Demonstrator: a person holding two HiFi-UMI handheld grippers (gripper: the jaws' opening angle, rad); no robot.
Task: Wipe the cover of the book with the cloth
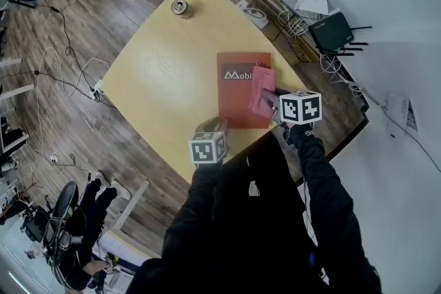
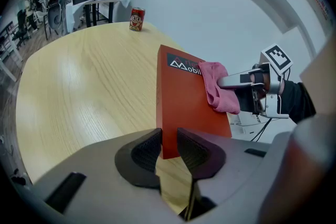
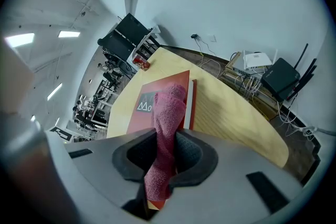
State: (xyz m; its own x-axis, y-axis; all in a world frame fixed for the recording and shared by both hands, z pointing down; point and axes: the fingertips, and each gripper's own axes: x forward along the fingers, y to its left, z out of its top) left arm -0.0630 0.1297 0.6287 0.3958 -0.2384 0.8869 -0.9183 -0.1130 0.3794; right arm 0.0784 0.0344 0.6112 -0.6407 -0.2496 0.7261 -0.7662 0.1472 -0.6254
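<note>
A red book [image 1: 239, 96] lies flat near the front edge of the yellow table [image 1: 165, 72]. My left gripper [image 2: 169, 145] is shut on the book's [image 2: 186, 99] near corner, at the lower left of the cover in the head view. My right gripper [image 3: 167, 152] is shut on a pink cloth [image 3: 168, 113], which hangs forward from the jaws. The cloth [image 1: 262, 91] rests on the right half of the cover, just right of the white logo. In the left gripper view, the right gripper [image 2: 247, 80] presses the cloth [image 2: 220, 94] onto the book's far right side.
A red drink can [image 1: 182, 8] stands at the table's far corner, well away from the book. A black router [image 1: 331, 32], white boxes and tangled cables lie on the floor beyond the right edge. Chairs and desks stand at the left.
</note>
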